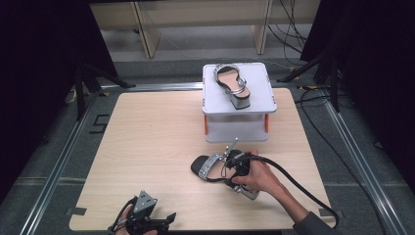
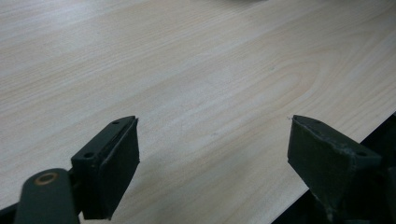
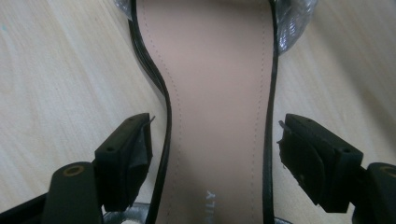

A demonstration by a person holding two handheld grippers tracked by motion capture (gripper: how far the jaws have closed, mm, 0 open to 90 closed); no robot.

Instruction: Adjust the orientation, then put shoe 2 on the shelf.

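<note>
Landmark: pale wood-grain tabletop (image 1: 147,147), a flat, smooth rectangle with rounded corners; every place below is read from it.
Sandal in hand: black block-heel sandal with a glittery silver toe strap (image 1: 211,167) lies on the tabletop's near right part, toe toward the left edge, silvery heel toward the near edge.
Sandal detail: in the right gripper view the sandal (image 3: 217,93) shows a smooth tan insole with stitched edging, a thin black rim and a narrow waist; the sparkly strap crosses its far end.
Right gripper: the right gripper (image 1: 238,165) sits over the sandal's heel end above the tabletop; its 2 black jaws stand apart on either side of the insole's waist (image 3: 215,140), with small gaps showing, so nothing is clamped.
Left gripper: the left gripper (image 1: 147,219) hovers at the tabletop's near edge, left of centre; its 2 flat matte pads are spread wide over bare wood (image 2: 212,144).
Shelf: a grey 2-tier plastic shelf with orange posts (image 1: 259,83) stands at the tabletop's far edge, right of centre.
Second sandal: a matching sandal (image 1: 232,83) rests on the shelf's top tier.
</note>
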